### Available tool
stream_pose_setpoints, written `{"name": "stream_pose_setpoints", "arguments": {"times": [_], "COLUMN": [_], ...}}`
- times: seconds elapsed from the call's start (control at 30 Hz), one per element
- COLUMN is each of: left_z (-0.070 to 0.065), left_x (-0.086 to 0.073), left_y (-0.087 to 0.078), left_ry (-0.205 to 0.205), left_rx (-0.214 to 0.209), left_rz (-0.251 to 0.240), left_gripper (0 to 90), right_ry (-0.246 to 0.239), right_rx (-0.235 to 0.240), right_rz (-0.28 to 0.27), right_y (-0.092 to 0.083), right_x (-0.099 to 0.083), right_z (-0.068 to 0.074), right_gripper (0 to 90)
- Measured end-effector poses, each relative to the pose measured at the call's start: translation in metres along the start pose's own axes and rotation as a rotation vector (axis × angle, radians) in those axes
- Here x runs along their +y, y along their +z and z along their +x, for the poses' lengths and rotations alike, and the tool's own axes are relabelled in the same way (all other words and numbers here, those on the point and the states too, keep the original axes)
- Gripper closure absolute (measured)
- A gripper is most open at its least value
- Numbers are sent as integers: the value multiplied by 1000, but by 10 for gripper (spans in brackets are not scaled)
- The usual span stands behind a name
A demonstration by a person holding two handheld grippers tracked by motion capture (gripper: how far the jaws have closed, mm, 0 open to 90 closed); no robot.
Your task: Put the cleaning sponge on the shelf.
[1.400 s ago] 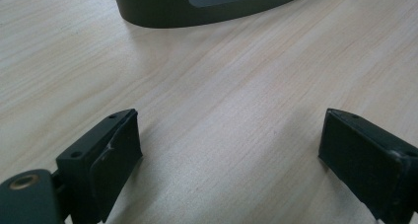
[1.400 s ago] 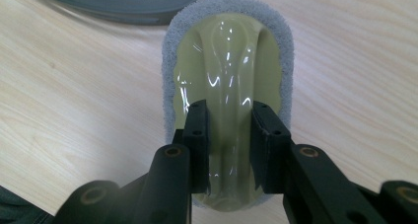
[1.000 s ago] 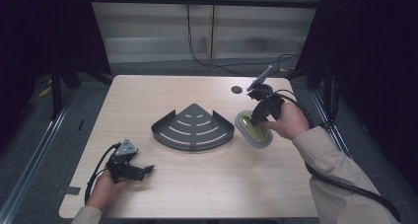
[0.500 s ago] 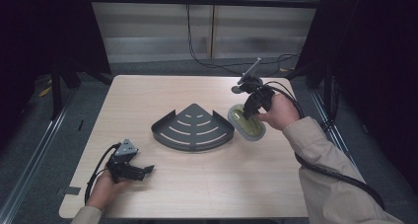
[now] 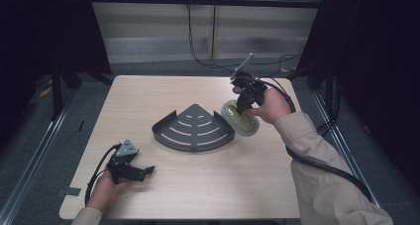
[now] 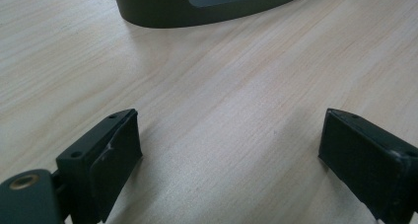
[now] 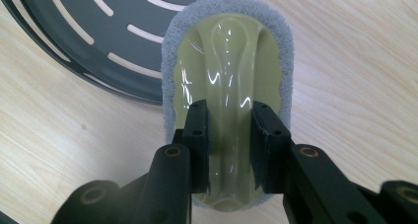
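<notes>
Pale wood table [image 5: 198, 195] amid dark curtains; right gripper [image 7: 229, 135], jaws clamped on scrubber [image 7: 231, 66] at 3 o'clock of grey rack [image 5: 193, 128]; left gripper [image 6: 231, 155], jaws wide, at 7 o'clock

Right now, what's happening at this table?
A person works with a tool in each hand. The right tool is shut on the raised handle of a pale green scrubber with a grey pad, held at the edge of a dark slotted corner shelf lying flat on the table. The left tool is open, near the table's front left corner, holding nothing.
</notes>
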State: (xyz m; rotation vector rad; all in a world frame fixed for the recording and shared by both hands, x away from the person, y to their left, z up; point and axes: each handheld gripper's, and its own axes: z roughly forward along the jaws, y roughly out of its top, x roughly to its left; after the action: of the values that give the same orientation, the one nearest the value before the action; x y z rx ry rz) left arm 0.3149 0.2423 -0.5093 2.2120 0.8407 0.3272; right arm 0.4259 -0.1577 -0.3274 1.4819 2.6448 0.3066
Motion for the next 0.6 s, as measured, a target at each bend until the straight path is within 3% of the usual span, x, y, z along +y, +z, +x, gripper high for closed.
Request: {"name": "stream_pose_setpoints", "arguments": {"times": [0.6], "left_z": [0], "left_x": [0], "left_y": [0], "left_ry": [0], "left_rx": [0], "left_rz": [0], "left_gripper": [83], "right_ry": [-4], "right_rx": [9], "right_rz": [-22], "right_y": [1], "right_x": [20], "right_z": [5], "right_gripper": [716]}}
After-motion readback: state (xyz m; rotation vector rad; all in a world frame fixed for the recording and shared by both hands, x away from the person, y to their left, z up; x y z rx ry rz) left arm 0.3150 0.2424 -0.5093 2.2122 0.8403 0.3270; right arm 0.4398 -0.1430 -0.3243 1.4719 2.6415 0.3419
